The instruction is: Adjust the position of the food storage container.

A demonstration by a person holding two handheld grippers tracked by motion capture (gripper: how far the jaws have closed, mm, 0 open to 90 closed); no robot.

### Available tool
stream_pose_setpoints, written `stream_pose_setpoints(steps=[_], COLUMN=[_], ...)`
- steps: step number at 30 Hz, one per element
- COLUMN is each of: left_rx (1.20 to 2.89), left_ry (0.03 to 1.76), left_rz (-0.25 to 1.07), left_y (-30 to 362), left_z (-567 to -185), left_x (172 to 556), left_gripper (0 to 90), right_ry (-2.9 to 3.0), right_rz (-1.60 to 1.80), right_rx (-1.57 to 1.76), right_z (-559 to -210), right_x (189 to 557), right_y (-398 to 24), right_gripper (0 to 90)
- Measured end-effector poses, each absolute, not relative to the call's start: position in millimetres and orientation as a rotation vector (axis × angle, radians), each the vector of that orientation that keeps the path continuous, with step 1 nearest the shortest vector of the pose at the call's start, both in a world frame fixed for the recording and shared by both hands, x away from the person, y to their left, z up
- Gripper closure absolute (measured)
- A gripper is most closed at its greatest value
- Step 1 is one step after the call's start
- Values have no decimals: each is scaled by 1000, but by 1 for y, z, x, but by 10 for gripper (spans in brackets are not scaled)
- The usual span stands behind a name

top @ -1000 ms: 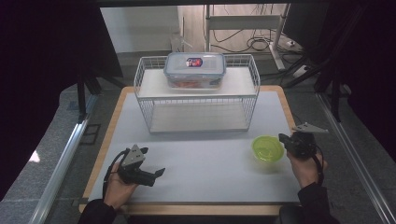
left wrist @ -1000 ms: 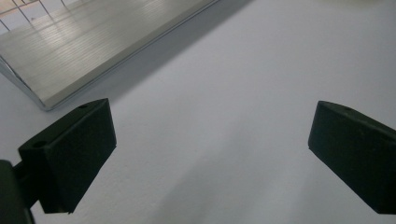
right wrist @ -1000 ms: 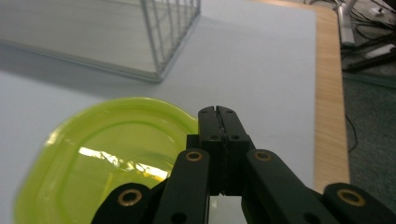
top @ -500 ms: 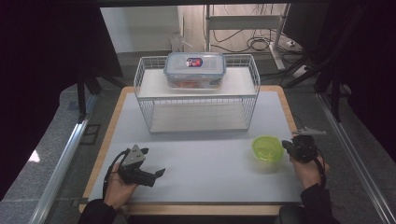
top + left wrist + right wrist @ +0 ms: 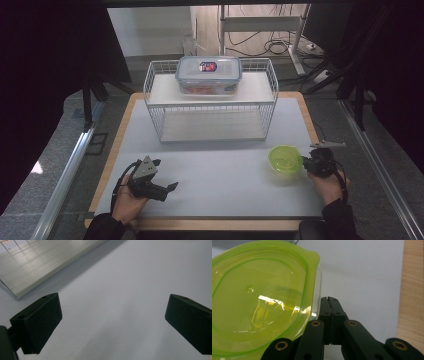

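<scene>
While its jaws stay pressed together, right tool (image 5: 329,300) touches green-lidded bowl (image 5: 262,297)

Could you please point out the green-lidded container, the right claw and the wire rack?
green-lidded container (image 5: 284,158), high view, lid centre.
right claw (image 5: 329,300), right gripper view, closed tips.
wire rack (image 5: 159,127), high view, left wall.

A round clear container with green lid (image 5: 284,158) sits upright on the mat's right side.

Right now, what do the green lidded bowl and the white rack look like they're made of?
Green lid: translucent glossy plastic, probably, with highlights and light passing through. The bowl under it: clear, glass or plastic, hard to tell. White rack: thin coated metal wire, likely, given its grid sides.
</scene>
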State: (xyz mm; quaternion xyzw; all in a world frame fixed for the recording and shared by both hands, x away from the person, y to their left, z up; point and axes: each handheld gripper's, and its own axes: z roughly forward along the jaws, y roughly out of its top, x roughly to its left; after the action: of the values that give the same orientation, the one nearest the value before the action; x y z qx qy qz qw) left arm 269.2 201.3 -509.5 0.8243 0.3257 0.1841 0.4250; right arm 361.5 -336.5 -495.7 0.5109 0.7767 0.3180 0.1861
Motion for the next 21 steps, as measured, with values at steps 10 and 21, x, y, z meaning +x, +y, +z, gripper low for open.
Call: stream_pose_setpoints(steps=[10,21], left_rx=[2073,2089], left_ry=[811,810], left_rz=[452,445], left_y=[200,199], left_z=[-511,-512], left_x=[270,271], left_gripper=[10,10], right_ry=[2241,2325], right_rz=[932,919], right_rx=[1431,1379], right_z=[-500,-504], right_x=[363,365], right_y=[-328,-307], right_gripper=[899,899])
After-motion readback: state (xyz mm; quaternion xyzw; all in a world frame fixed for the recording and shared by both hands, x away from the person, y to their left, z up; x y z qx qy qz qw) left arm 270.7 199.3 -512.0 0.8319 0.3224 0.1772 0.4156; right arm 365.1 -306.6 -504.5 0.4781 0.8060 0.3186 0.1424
